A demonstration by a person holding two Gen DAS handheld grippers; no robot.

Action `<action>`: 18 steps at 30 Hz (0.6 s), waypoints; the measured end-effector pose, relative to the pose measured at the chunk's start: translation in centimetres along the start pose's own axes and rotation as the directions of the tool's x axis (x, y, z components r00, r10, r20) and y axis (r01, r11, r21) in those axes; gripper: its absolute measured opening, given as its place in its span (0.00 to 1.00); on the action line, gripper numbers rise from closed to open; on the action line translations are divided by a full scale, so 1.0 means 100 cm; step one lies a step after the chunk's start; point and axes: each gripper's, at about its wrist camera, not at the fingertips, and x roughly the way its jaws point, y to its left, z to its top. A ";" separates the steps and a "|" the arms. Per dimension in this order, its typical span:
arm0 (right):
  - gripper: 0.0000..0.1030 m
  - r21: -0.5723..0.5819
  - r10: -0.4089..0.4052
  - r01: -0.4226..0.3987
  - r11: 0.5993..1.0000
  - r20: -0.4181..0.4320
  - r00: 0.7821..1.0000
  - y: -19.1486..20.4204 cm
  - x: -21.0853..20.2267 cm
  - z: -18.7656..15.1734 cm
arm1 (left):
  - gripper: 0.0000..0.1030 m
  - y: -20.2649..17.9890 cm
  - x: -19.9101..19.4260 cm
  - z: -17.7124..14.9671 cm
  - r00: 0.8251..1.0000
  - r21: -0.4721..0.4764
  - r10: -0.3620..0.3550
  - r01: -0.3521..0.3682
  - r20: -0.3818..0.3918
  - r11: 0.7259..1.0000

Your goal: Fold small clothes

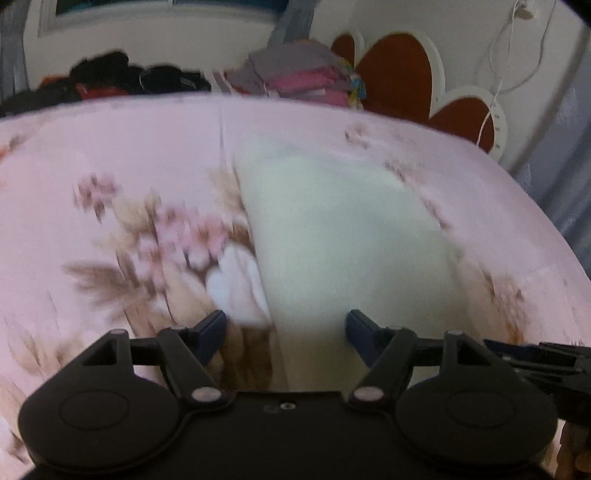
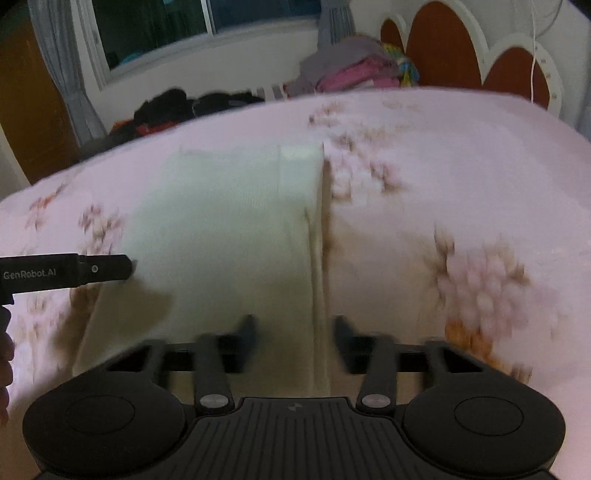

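Observation:
A pale cream-white garment [image 1: 347,236] lies flat on the pink floral bedsheet [image 1: 110,162]. It also shows in the right wrist view [image 2: 221,236], with a straight folded edge on its right side. My left gripper [image 1: 286,328] is open, its jaws straddling the garment's near left edge, nothing between them. My right gripper [image 2: 294,334] is open over the garment's near right edge, holding nothing. The left gripper's body [image 2: 66,273] shows at the left of the right wrist view, beside the garment's left edge. Both views are motion-blurred.
A stack of grey and pink clothes [image 1: 303,74] sits at the far edge of the bed by the brown and white headboard [image 1: 399,74]. Dark clothes [image 1: 122,77] are heaped at the far left. A window [image 2: 207,26] and a curtain [image 2: 62,62] are behind.

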 end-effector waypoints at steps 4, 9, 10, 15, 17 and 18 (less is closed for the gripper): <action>0.15 -0.013 -0.014 0.014 1.000 -0.006 1.000 -0.002 -0.003 -0.004 | 0.68 -0.008 0.005 -0.006 1.000 0.007 -0.009 0.009 -0.007 1.000; 0.07 -0.120 -0.052 0.054 0.991 0.016 0.999 0.004 -0.001 -0.007 | 0.68 -0.022 0.012 -0.009 1.000 0.010 0.003 -0.003 -0.009 1.000; 0.07 -0.129 -0.072 0.074 0.989 0.023 0.997 0.001 0.003 -0.008 | 0.69 -0.025 0.012 -0.010 1.000 0.012 0.015 -0.015 -0.006 1.000; 0.00 -0.050 -0.108 0.108 0.993 -0.005 0.994 -0.027 0.015 -0.004 | 0.70 -0.038 0.014 -0.010 0.999 0.004 0.051 -0.051 -0.019 0.999; 0.00 -0.041 -0.090 0.090 0.995 0.004 0.996 -0.029 0.007 0.000 | 0.70 -0.041 0.015 -0.010 0.998 -0.001 0.066 -0.066 -0.023 0.998; 0.00 -0.056 -0.095 0.097 0.994 0.041 0.995 -0.027 0.000 0.000 | 0.71 -0.042 0.015 -0.010 0.997 -0.001 0.073 -0.073 -0.023 0.997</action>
